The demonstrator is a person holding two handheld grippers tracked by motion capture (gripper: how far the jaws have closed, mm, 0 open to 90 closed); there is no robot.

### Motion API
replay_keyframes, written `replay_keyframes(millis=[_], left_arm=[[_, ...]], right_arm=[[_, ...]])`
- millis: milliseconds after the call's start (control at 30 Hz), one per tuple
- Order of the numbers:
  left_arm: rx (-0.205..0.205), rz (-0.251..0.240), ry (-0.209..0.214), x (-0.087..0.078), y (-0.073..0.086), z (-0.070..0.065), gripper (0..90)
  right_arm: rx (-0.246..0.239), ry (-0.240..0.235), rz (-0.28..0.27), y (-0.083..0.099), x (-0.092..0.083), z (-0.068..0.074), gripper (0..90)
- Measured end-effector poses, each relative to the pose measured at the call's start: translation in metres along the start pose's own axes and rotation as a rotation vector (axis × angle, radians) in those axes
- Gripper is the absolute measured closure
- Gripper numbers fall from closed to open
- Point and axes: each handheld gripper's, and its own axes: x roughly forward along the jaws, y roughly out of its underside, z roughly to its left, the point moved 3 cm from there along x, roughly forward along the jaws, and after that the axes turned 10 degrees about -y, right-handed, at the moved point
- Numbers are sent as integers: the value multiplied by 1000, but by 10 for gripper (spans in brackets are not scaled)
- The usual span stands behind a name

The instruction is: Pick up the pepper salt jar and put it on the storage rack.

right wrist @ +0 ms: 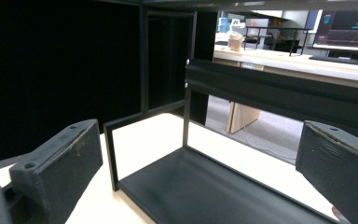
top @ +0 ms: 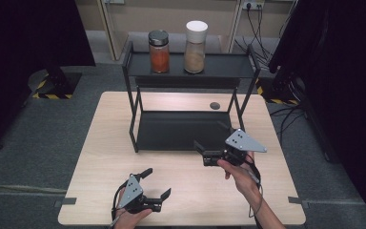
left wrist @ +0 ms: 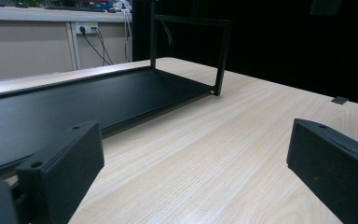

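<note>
On the wooden table [top: 105, 157], a black two-level rack [top: 181, 129] stands at the far middle part. Its top shelf [top: 219, 67] carries two jars side by side but not touching: a jar with orange-red content and dark metal lid [top: 159, 51] on the left, and a jar with beige content and white lid [top: 195, 46] on the right. The bottom shelf [top: 171, 131] lies flat on the table and holds nothing.

The left gripper [top: 155, 183] is at the near edge of the table, left of the middle, held in the person's left hand [top: 132, 215]. Its jaws stand wide apart and hold nothing; they point to the right and a little to the far side. In the left gripper view the left gripper [left wrist: 193, 158] hovers low over bare wood, with the bottom shelf [left wrist: 65, 105] just beyond its left jaw.

The right gripper [top: 208, 143] is just at the near right corner of the rack, held in the right hand [top: 238, 171]. Its jaws point toward the bottom shelf, and they are also spread wide with nothing between them. In the right gripper view the right gripper [right wrist: 198, 163] looks into the lower level of the rack [right wrist: 186, 107], the bottom shelf [right wrist: 205, 191] lying between and beyond both jaws.

Both jars are well apart from both grippers, on the far side and higher.
</note>
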Motion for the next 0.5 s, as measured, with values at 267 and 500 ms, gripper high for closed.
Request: replay_keyframes(millis=[267, 500], left_arm=[[0, -1, -1, 0, 0, 0, 32], [1, 0, -1, 0, 0, 0, 32]], right_arm=[[-5, -15, 23, 14, -4, 6, 10], [8, -28, 23, 25, -9, 9, 10]])
